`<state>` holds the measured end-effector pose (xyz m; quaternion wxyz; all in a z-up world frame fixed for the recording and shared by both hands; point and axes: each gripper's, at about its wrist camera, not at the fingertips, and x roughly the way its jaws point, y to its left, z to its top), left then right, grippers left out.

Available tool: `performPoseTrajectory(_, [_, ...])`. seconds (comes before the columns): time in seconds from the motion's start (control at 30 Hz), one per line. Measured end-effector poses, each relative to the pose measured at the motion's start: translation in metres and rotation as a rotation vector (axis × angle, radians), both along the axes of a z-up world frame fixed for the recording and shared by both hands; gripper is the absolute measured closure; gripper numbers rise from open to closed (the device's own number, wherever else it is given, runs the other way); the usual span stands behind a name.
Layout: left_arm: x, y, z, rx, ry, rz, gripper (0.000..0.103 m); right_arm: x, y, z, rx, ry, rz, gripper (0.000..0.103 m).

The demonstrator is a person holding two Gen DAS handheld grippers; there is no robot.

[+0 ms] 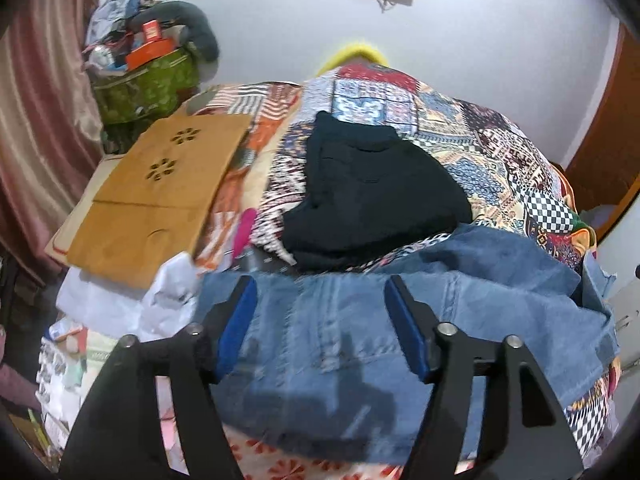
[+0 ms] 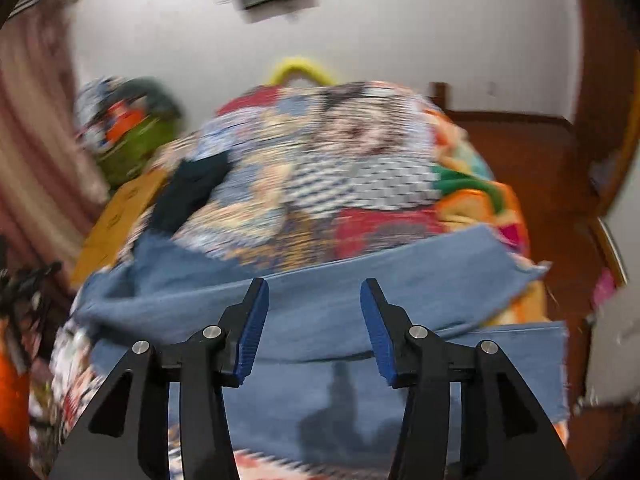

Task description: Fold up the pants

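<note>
Blue denim pants (image 1: 360,344) lie spread across the near end of a bed covered by a patchwork quilt (image 1: 480,148). My left gripper (image 1: 320,292) is open and empty, hovering over the waist part with its seams. In the right wrist view the pants (image 2: 400,280) show two leg ends with frayed hems at the right. My right gripper (image 2: 314,294) is open and empty above the legs. The right wrist view is blurred by motion.
A folded black garment (image 1: 372,200) lies on the quilt beyond the jeans. A brown cardboard sheet (image 1: 160,192) lies at the left. A green bag (image 1: 148,84) full of things stands at the back left by a pink curtain (image 1: 36,120). Wooden furniture (image 2: 520,152) stands at the right.
</note>
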<state>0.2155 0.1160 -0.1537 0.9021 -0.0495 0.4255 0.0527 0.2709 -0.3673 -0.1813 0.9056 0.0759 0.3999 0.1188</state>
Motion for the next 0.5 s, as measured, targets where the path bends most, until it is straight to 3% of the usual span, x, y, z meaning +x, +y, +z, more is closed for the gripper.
performPoseTrajectory(0.23, [0.054, -0.033, -0.026, 0.027, 0.05, -0.046, 0.026, 0.065, -0.073, -0.032, 0.029, 0.123, -0.228, 0.058])
performPoseTrajectory(0.5, [0.08, -0.053, -0.076, 0.051, 0.158, -0.095, 0.025, 0.131, -0.098, -0.091, 0.086, 0.279, -0.345, 0.058])
